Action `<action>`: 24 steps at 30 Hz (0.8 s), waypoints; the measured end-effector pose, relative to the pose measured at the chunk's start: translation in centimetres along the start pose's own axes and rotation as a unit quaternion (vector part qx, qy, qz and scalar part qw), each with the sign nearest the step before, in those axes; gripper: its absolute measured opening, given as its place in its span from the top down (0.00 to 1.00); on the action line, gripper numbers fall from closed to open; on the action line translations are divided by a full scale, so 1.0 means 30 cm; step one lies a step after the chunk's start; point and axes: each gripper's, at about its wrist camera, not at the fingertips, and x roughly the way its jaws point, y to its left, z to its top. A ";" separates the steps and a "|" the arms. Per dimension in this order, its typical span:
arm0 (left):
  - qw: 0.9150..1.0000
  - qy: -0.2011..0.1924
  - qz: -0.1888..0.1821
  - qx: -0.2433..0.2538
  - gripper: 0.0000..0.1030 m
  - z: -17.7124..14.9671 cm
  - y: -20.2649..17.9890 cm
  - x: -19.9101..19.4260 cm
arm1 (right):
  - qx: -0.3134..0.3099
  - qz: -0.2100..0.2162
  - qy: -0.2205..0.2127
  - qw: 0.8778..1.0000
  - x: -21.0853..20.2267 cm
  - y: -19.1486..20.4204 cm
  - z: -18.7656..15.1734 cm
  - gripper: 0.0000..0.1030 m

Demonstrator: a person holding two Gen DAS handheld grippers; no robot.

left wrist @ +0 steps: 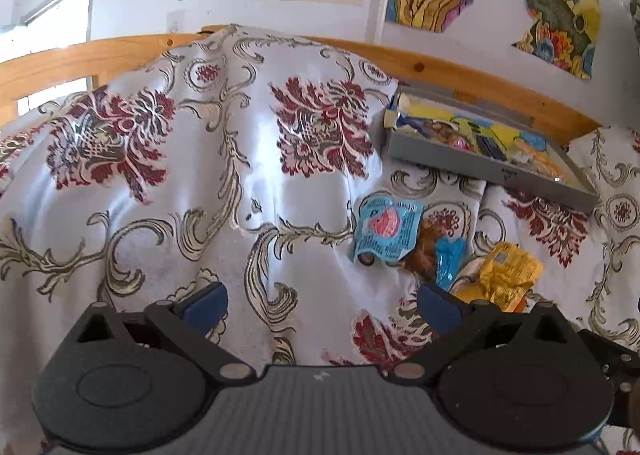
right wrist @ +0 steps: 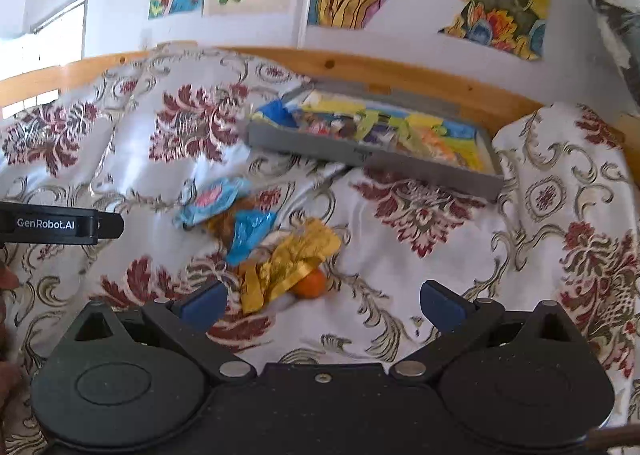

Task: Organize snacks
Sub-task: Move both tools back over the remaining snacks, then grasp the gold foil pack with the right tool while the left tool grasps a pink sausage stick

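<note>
Your right gripper [right wrist: 322,301] hung wide open over the cloth [right wrist: 420,255], nothing between its pads. Just ahead lay loose snacks [right wrist: 280,251], with the grey tray [right wrist: 372,155] of packets well beyond them.

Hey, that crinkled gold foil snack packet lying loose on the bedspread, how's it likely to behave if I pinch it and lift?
The crinkled gold foil snack packet looks creased and limp, so it will probably flop and crumple rather than stay flat. Its shiny film may slip between the jaws. It overlaps a round orange object, which might roll on the soft floral bedspread once disturbed.
</note>
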 end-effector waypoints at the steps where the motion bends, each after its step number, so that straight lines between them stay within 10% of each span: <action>1: 1.000 0.003 -0.001 0.002 0.01 -0.001 0.001 0.009 | 0.001 0.001 0.006 1.000 0.012 0.002 -0.001 0.01; 24: 0.992 -0.023 -0.093 0.078 0.01 0.072 -0.049 0.227 | 0.068 0.087 0.089 0.990 0.238 0.007 -0.024 0.01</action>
